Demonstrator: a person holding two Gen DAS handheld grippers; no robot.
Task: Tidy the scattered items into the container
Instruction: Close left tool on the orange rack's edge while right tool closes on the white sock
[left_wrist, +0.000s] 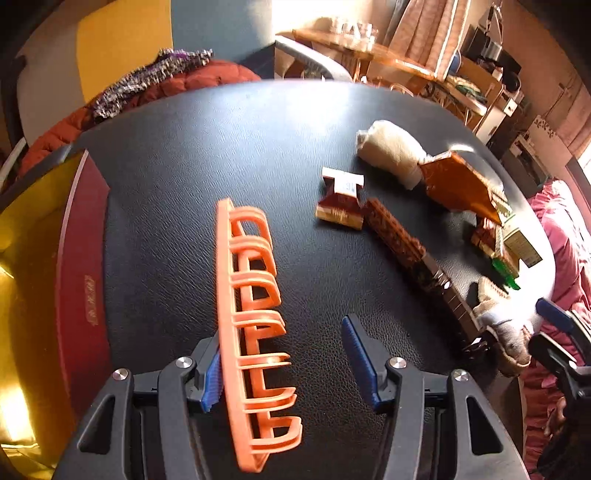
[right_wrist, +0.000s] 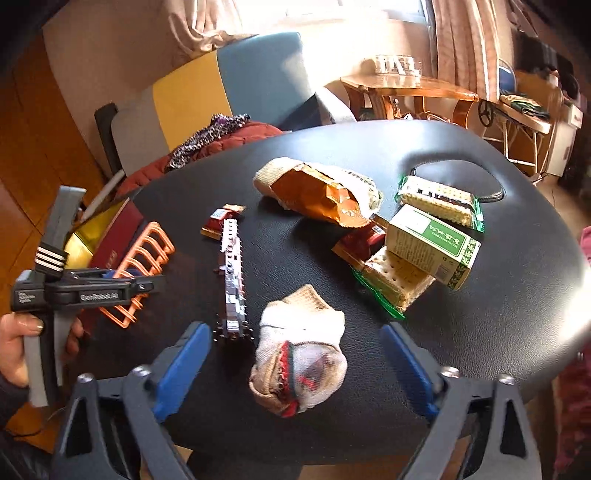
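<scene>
An orange plastic rack (left_wrist: 251, 325) stands on edge on the black table (left_wrist: 221, 147), leaning on the left pad of my left gripper (left_wrist: 284, 343). The other pad stands well clear, so the jaws are open. The red box with a gold inside (left_wrist: 81, 258) sits at the table's left edge. A rolled white sock (right_wrist: 299, 365) lies between the wide-open fingers of my right gripper (right_wrist: 295, 328), neither pad touching it. Further off lie a long brown studded strip (right_wrist: 232, 273), a small snack sachet (right_wrist: 218, 221), an orange bag (right_wrist: 321, 199), a green box (right_wrist: 432, 243) and cracker packs (right_wrist: 439, 199).
A second sock (right_wrist: 269, 173) pokes out from under the orange bag. A hand (right_wrist: 14, 332) grips the left tool's handle at the table's left edge. A red jacket (right_wrist: 236, 136) lies on a chair behind the table. A wooden side table (right_wrist: 406, 85) stands at the back.
</scene>
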